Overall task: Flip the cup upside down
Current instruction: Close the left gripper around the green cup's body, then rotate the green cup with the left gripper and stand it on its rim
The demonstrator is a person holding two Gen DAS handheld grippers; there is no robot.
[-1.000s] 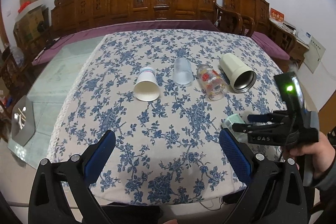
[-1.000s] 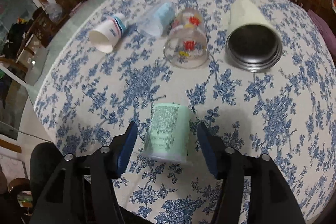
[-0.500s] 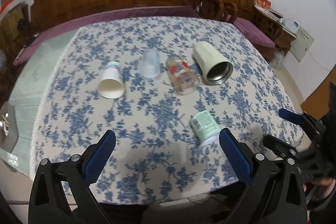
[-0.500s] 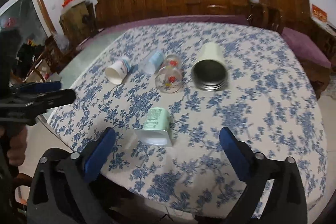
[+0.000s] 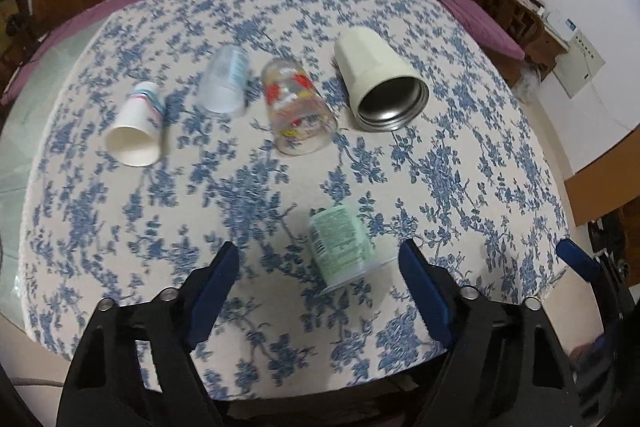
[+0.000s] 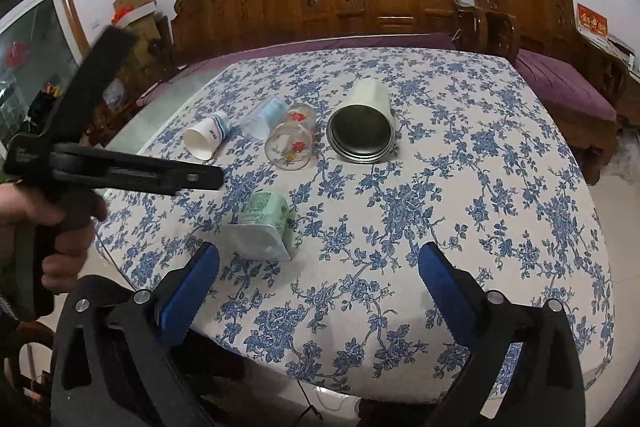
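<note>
Both my jaws stand wide apart and empty: the left gripper (image 5: pixel 320 267) hangs low over the counter (image 5: pixel 460 167) with the green cup (image 5: pixel 342 245) just ahead between its tips, the right gripper (image 6: pixel 318 269) back at the near edge. The cup lies on its side, apart from four other cups (image 6: pixel 292 143) lying farther back.
</note>
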